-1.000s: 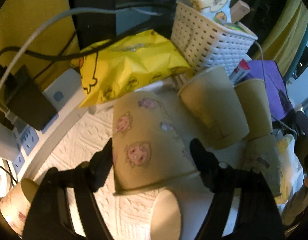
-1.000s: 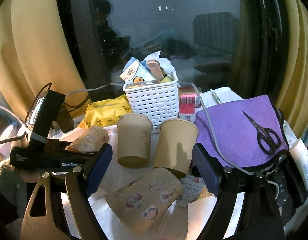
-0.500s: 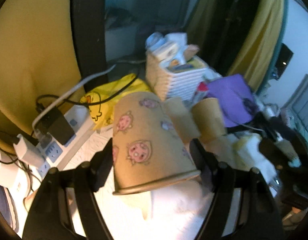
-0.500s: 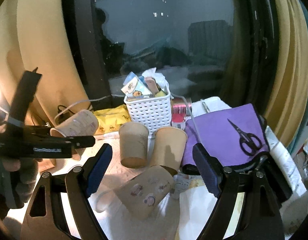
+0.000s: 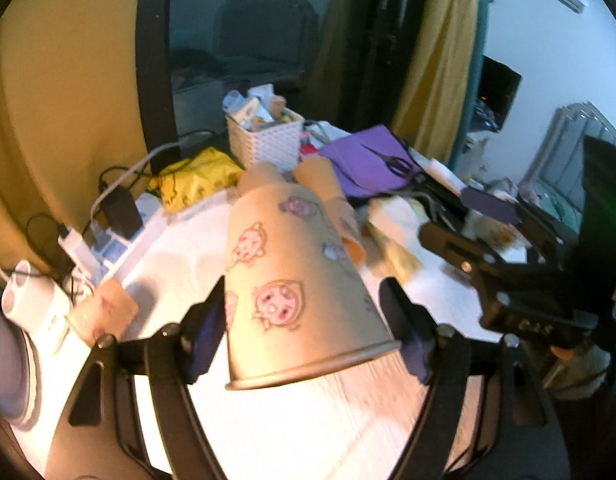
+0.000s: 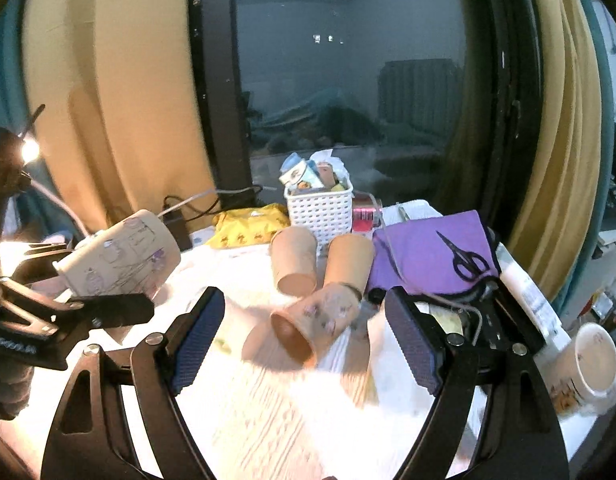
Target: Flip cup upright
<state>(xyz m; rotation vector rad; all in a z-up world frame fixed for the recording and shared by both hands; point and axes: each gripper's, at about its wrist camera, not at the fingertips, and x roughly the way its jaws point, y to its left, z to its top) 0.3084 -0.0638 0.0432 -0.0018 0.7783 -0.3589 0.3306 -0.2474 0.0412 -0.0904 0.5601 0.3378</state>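
Note:
My left gripper (image 5: pixel 304 324) is shut on a paper cup with pink cartoon prints (image 5: pixel 292 292) and holds it in the air above the white cloth, rim toward the camera. The same cup (image 6: pixel 120 256) shows at the left of the right wrist view, lying sideways in the left gripper (image 6: pixel 88 308). My right gripper (image 6: pixel 304 336) is open and empty above the cloth. A second printed cup (image 6: pixel 316 320) lies on its side between its fingers, farther off. Two plain brown cups (image 6: pixel 294 260) (image 6: pixel 348 260) lean behind it.
A white basket (image 6: pixel 320 212) of packets stands at the back, a yellow bag (image 6: pixel 248 228) to its left. A purple cloth (image 6: pixel 432 256) with black scissors (image 6: pixel 464 256) lies at right. A mug (image 6: pixel 588 364) stands at far right. A power strip with chargers (image 5: pixel 108 232) lies at left.
My left gripper has lifted the printed cup off the cloth and raised it high. The right gripper has drawn back and up and stayed open.

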